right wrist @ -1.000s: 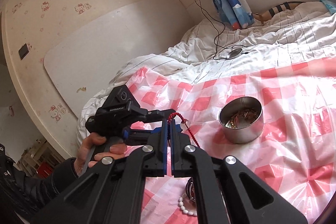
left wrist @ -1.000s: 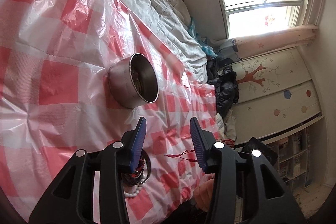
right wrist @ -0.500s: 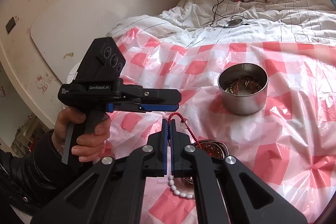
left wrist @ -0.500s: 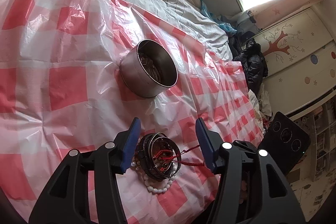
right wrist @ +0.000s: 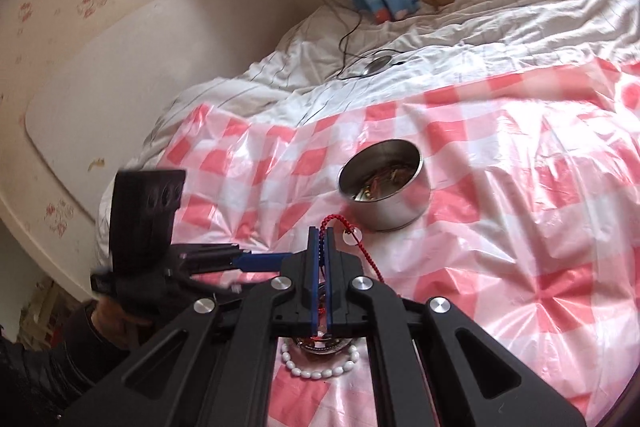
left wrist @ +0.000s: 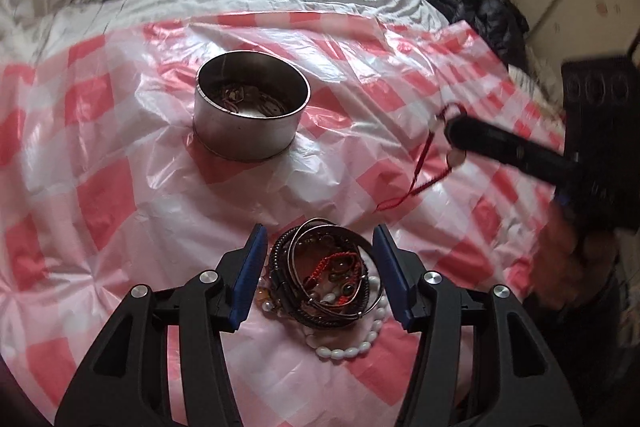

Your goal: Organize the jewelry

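Observation:
A steel bowl point(left wrist: 252, 111) with jewelry inside stands on the pink checked plastic sheet point(left wrist: 100, 195); it also shows in the right wrist view point(right wrist: 384, 187). A pile of bangles and a white bead bracelet point(left wrist: 324, 283) lies between the fingers of my open left gripper point(left wrist: 318, 275). My right gripper point(right wrist: 323, 241) is shut on a red cord necklace point(right wrist: 360, 247) with a round pendant and holds it in the air, short of the bowl. In the left wrist view the cord point(left wrist: 424, 163) hangs from the right gripper at the right.
The sheet lies on a bed with white rumpled bedding point(right wrist: 440, 39). A black cable and a small round device point(right wrist: 376, 65) lie on the bedding behind the bowl. Dark clothes point(left wrist: 488, 11) are heaped at the bed's far side.
My left gripper has swung to face the bowl, with the jewelry pile between its fingers. My right gripper has carried the red cord closer to the bowl.

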